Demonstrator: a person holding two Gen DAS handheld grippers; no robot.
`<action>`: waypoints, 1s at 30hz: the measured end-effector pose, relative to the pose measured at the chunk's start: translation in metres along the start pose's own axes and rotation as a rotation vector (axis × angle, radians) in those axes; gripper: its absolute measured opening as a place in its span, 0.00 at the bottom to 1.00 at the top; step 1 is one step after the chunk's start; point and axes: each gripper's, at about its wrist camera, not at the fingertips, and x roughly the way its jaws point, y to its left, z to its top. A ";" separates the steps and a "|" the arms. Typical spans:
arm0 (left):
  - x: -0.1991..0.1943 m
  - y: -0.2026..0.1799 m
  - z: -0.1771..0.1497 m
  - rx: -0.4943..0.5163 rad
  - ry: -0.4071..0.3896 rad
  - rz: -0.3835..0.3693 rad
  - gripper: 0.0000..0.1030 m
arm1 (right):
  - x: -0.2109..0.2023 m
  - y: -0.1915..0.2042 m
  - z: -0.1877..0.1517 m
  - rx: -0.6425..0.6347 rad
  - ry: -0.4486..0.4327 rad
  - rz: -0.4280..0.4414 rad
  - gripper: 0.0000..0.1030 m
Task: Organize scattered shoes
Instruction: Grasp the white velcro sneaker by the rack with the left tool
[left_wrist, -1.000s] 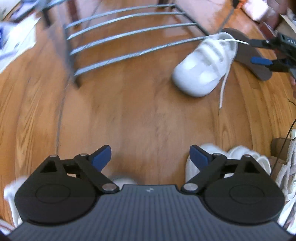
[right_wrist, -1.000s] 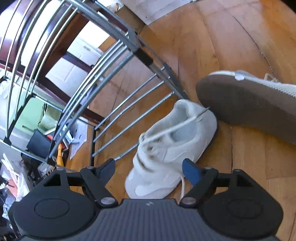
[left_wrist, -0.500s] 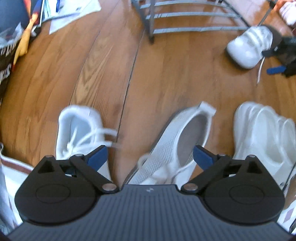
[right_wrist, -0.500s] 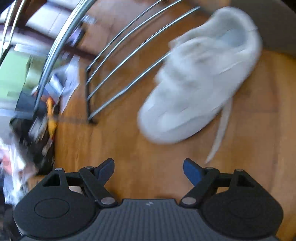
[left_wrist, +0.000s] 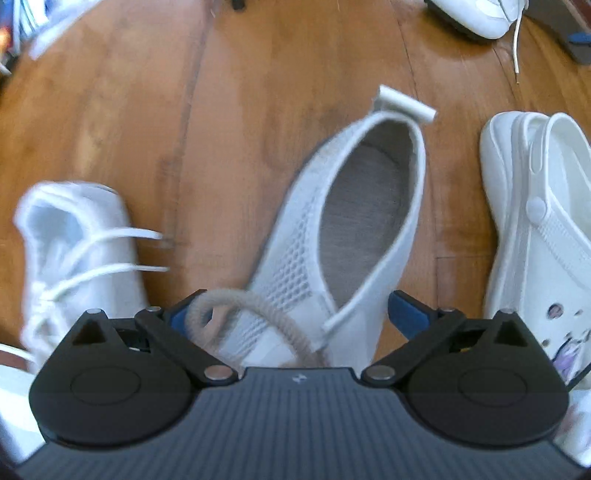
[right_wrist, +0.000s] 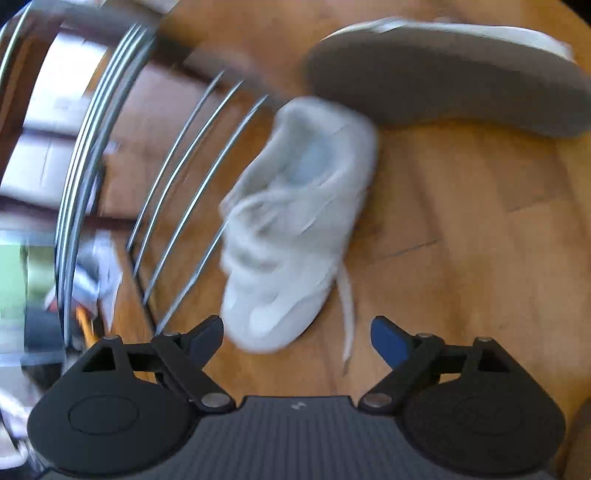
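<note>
Mesh-cloth shoe on glossy wood floor

White mesh slip-on shoe upright on wood floor, grey insole showing.

Five shoes, one rack

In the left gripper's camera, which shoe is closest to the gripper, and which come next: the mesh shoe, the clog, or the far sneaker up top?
1. Mesh shoe: its front sits between the opening jaws of the left gripper.
2. Clog: beside it, on the right.
3. Far sneaker: across the wooden floor, top right edge.
</note>
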 end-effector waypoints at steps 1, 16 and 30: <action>0.003 0.001 -0.001 -0.015 -0.012 0.010 0.98 | -0.001 -0.003 0.003 0.009 -0.003 0.005 0.86; -0.026 -0.016 0.027 -0.040 0.051 -0.091 0.85 | 0.013 0.012 0.008 -0.133 -0.008 -0.043 0.86; -0.080 -0.095 0.182 0.203 -0.316 -0.031 1.00 | 0.030 0.004 0.053 0.145 -0.158 -0.034 0.85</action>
